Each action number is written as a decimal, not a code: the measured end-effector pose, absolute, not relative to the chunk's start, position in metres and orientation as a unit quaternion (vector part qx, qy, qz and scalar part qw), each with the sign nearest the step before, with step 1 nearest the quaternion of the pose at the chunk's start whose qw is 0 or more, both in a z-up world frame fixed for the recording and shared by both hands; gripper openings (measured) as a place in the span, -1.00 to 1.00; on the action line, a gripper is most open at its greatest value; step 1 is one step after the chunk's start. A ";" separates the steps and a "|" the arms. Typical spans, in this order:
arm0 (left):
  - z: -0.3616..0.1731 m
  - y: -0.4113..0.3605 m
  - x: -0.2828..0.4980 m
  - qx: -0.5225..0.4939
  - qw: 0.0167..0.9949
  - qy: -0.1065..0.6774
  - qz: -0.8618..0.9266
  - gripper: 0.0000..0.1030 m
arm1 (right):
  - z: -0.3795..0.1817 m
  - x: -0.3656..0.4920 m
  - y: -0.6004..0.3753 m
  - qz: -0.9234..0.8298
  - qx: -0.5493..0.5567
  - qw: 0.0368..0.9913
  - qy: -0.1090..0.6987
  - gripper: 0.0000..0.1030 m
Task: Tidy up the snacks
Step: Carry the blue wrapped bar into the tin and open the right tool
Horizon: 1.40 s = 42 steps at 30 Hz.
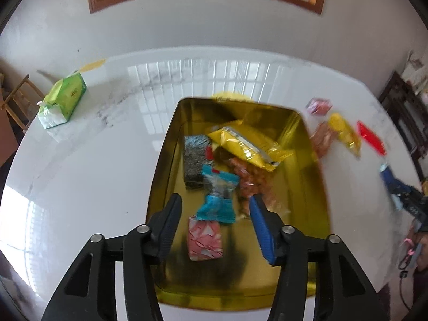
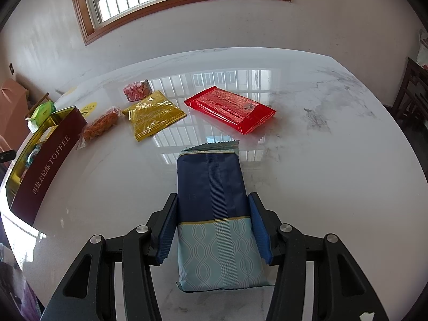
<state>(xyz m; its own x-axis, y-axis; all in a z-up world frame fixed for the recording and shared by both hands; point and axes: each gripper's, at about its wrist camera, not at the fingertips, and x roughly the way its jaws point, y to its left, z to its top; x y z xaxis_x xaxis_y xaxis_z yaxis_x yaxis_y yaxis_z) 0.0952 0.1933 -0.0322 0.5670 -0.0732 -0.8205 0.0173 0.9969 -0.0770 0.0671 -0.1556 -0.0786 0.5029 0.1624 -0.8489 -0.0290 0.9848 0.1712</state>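
A tin (image 1: 165,160) sits on the worktop (image 1: 93,174) with several snack packets (image 1: 246,144) inside. A tissue pack (image 1: 62,99) lies to its far left. In the right wrist view, four packets (image 2: 153,116) lie on the worktop right of the tin, and a fifth packet (image 2: 214,187) lies nearer.

Left wrist view motion-blurred: snack packets (image 1: 345,131) right of tin (image 1: 165,144) smeared, print unreadable; tin's near edge hidden behind gripper arms.

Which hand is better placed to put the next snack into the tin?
The right. Its tongs already clamp the blue packet on the table, ready to carry over. The left tongs hang open and empty above the gold tin.
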 end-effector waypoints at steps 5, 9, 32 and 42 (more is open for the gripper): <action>-0.022 0.183 0.065 -0.052 0.892 0.449 -0.034 0.06 | -0.077 0.060 -0.153 0.058 0.076 0.864 0.494 -0.06; -0.018 0.171 0.042 -0.063 0.895 0.440 -0.033 0.06 | -0.074 0.053 -0.153 0.063 0.098 0.862 0.494 -0.07; -0.003 0.158 -0.011 -0.063 0.907 0.414 -0.032 0.06 | 0.011 0.067 -0.041 0.220 0.164 0.844 0.461 -0.07; -0.003 0.177 -0.023 -0.051 0.911 0.408 0.022 0.06 | 0.011 0.102 0.076 0.304 0.128 0.813 0.480 -0.07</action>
